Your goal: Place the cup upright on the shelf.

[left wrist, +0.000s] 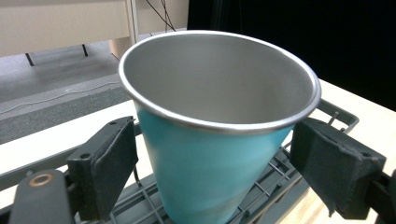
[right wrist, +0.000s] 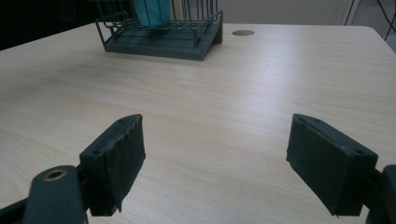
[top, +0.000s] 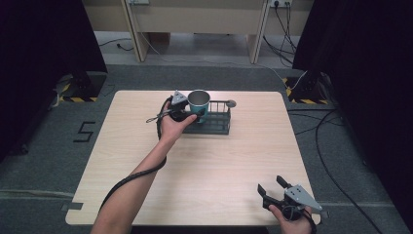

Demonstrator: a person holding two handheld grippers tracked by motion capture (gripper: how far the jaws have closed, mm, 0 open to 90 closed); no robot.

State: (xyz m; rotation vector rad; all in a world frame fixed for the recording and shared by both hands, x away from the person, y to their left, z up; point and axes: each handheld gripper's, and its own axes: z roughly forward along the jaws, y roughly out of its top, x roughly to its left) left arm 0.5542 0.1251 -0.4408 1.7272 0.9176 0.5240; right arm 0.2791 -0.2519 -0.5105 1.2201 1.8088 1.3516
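Note:
A metal cup (top: 198, 100) with a teal outside (left wrist: 210, 177) stands in the left end of a dark wire rack (top: 216, 122) at the table's far middle. My left gripper (top: 191, 111) reaches in from the left. Its jaws stand wide on either side of the cup, open, with the pads (left wrist: 109, 163) close to its wall and no clear squeeze. My right gripper (top: 272, 189) rests near the table's front right corner, open, with bare tabletop between its pads (right wrist: 119, 158). From there the rack (right wrist: 163, 44) and the cup's teal base (right wrist: 149, 11) show far off.
A round grey cable grommet (top: 231, 103) sits in the light wooden table (top: 204, 165) just behind the rack. Dark curtains hang at both sides. Cables run over the floor at the right, and a pale desk frame stands beyond the table.

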